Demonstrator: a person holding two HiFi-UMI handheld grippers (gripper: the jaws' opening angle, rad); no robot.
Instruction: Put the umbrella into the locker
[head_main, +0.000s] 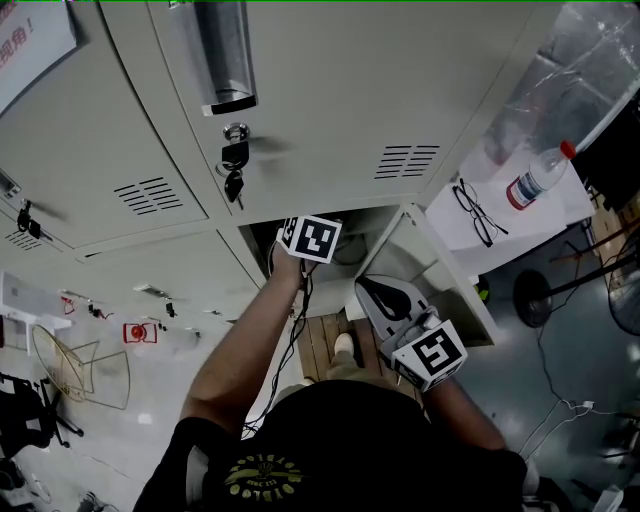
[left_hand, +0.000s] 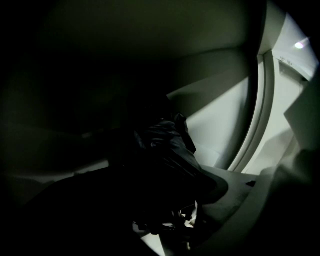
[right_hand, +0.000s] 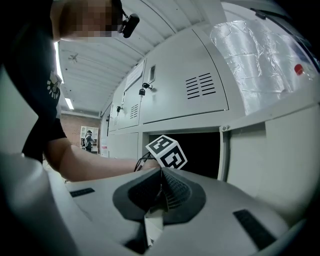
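The black folded umbrella (left_hand: 167, 145) lies inside the dark locker compartment (head_main: 352, 238), between the jaws of my left gripper (left_hand: 157, 187). Those jaws stand wide, and only the right pad (left_hand: 227, 186) shows, pale beside the fabric. In the head view only the left gripper's marker cube (head_main: 310, 238) shows at the compartment's mouth; its jaws are hidden inside. My right gripper (head_main: 372, 290) hangs outside, in front of the open locker door (head_main: 445, 275), shut with nothing between its pads (right_hand: 161, 189). The right gripper view looks at the dark opening (right_hand: 200, 150) and the left cube (right_hand: 167, 152).
Closed grey lockers fill the wall above; one has keys hanging in its lock (head_main: 234, 160). At the right a white top (head_main: 450, 225) carries glasses (head_main: 478, 212) and a plastic bottle (head_main: 535, 178). Cables and a fan base (head_main: 532, 298) lie on the floor below.
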